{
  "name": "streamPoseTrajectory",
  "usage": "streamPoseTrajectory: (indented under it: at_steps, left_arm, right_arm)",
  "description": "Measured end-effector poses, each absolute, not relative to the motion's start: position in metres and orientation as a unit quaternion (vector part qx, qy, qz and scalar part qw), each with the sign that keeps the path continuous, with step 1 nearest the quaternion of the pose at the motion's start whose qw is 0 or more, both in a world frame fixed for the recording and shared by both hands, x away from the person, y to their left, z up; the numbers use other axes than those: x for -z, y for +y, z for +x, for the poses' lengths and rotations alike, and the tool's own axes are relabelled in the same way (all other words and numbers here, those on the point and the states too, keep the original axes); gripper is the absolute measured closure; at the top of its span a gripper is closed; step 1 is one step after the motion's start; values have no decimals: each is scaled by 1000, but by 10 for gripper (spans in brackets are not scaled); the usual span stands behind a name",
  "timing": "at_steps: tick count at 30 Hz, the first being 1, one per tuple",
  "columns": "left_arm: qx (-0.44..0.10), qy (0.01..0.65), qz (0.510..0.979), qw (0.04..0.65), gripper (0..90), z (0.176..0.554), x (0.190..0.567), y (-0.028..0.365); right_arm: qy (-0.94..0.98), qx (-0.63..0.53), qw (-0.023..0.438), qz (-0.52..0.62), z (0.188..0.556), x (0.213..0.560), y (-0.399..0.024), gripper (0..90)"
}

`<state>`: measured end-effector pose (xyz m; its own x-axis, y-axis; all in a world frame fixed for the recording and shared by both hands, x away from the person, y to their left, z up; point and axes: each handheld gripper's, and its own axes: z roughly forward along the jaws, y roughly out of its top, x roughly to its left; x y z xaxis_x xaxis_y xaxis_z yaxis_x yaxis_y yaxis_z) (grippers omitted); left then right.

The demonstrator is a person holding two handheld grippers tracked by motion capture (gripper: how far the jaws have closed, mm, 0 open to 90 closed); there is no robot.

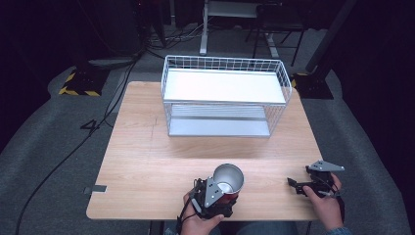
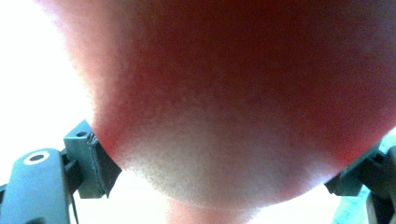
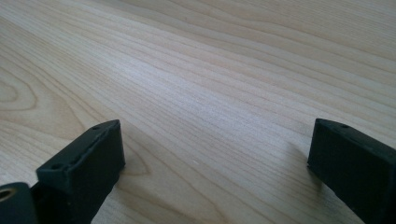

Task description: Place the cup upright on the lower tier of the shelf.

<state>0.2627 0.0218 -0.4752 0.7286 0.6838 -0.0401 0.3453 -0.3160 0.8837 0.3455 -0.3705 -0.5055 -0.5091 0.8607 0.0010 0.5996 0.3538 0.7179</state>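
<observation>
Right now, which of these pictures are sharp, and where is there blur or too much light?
High view: evenly lit table, dark surroundings, the cup clear. Left gripper view: the red cup sits so close that it is a soft blur, and the left side is washed out white. Right gripper view: wood grain sharp farther off, the near black jaws slightly soft.

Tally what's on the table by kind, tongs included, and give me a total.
Red cup with a silver inside, clamped in the left tongs: 1
White wire basket rack with two shelves: 1
Hand-held tongs, left tongs shut on the cup, right tongs open over bare wood: 2
Total: 4
</observation>
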Motion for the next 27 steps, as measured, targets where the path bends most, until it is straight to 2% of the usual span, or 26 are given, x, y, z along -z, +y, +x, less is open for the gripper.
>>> streamPoseTrajectory:
  at_steps: [9, 27]
  left_arm:
    - [-184, 324, 789, 488, 164, 273, 454, 29]
    - [-193, 344, 774, 496, 164, 331, 426, 47]
  right_arm:
    - [797, -332, 197, 464, 346, 506, -370, 5]
    - [797, -332, 196, 465, 347, 506, -370, 1]
